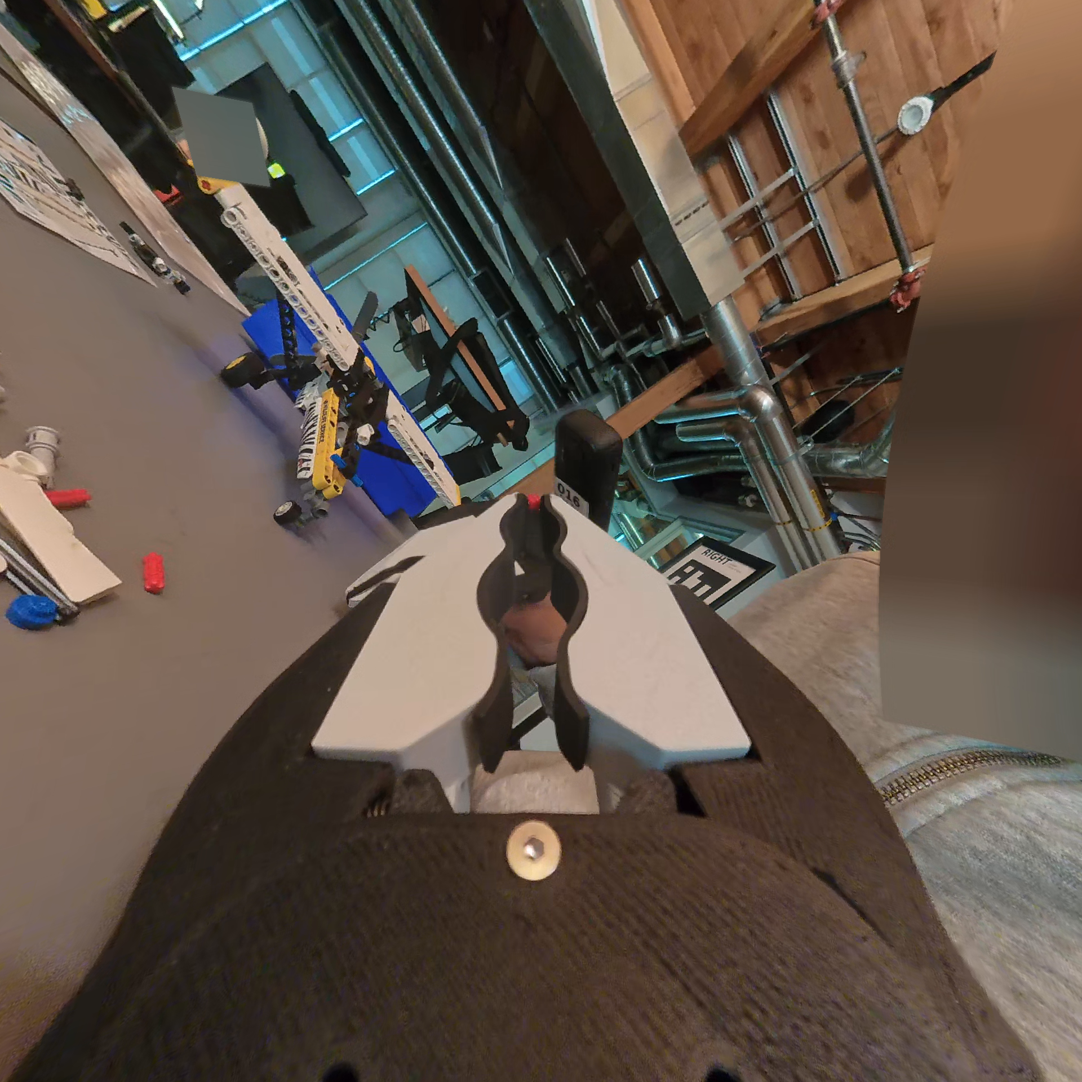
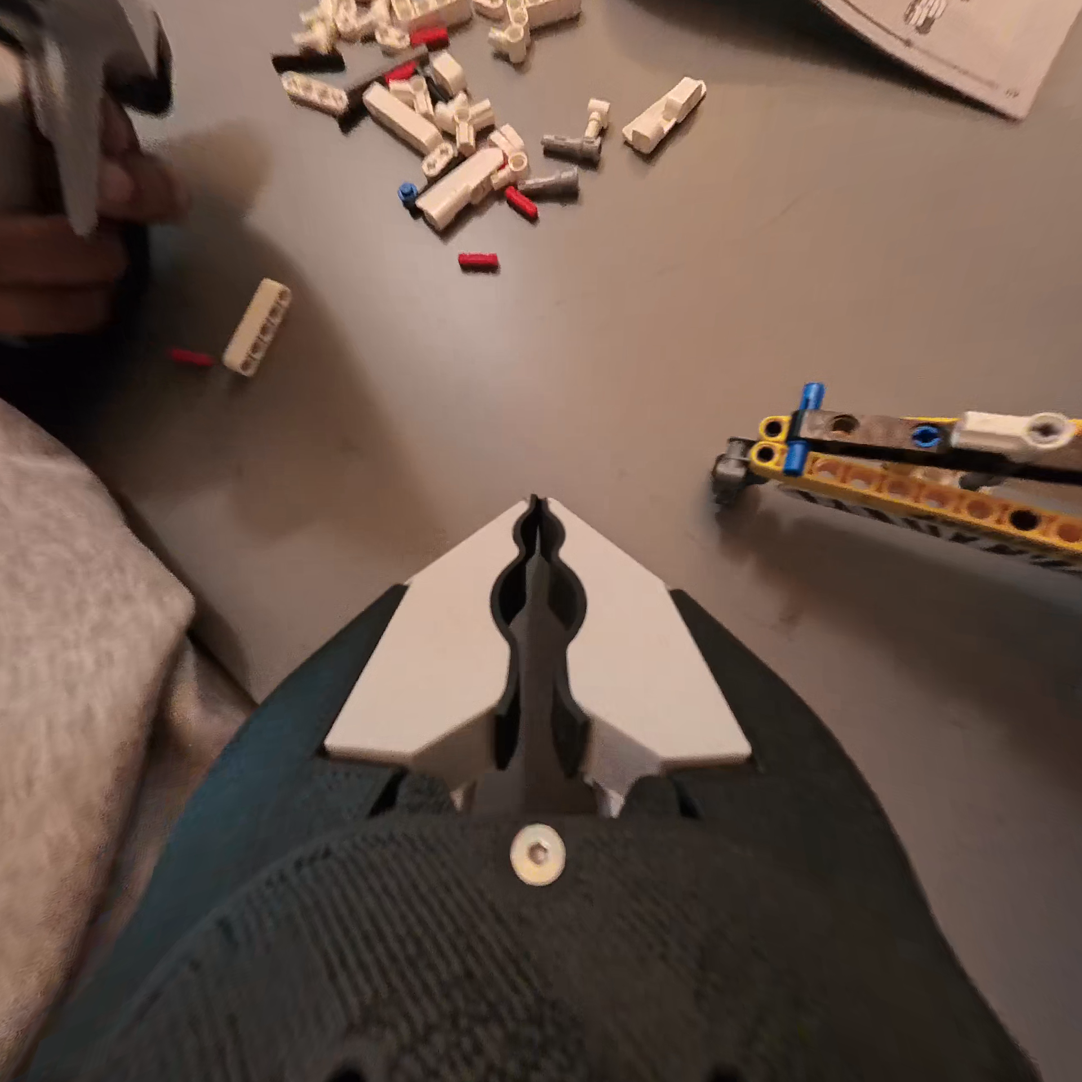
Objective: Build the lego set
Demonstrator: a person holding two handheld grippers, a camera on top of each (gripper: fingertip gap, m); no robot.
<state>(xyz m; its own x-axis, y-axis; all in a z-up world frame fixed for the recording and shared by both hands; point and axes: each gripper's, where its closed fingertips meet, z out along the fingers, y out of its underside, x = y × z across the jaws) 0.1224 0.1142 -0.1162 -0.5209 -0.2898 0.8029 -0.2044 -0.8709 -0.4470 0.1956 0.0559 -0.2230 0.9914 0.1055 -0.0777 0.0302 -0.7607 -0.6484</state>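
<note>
My left gripper is shut on a small red pin at its tips, lifted off the grey table and tilted. The half-built yellow, black and white lego model stands on the table to the upper left of it. My right gripper is shut and empty, low over the table. The model's yellow and black beam end lies to its right. A pile of white, grey and red loose parts lies ahead. The left gripper shows blurred at the upper left.
A white beam with a red pin beside it lies left of centre, another red pin ahead. The instruction booklet is at the upper right. Red pins and a blue bin show in the left view. A grey sleeve is at left. Across from one pair of fingers to the other is roughly 15 centimeters.
</note>
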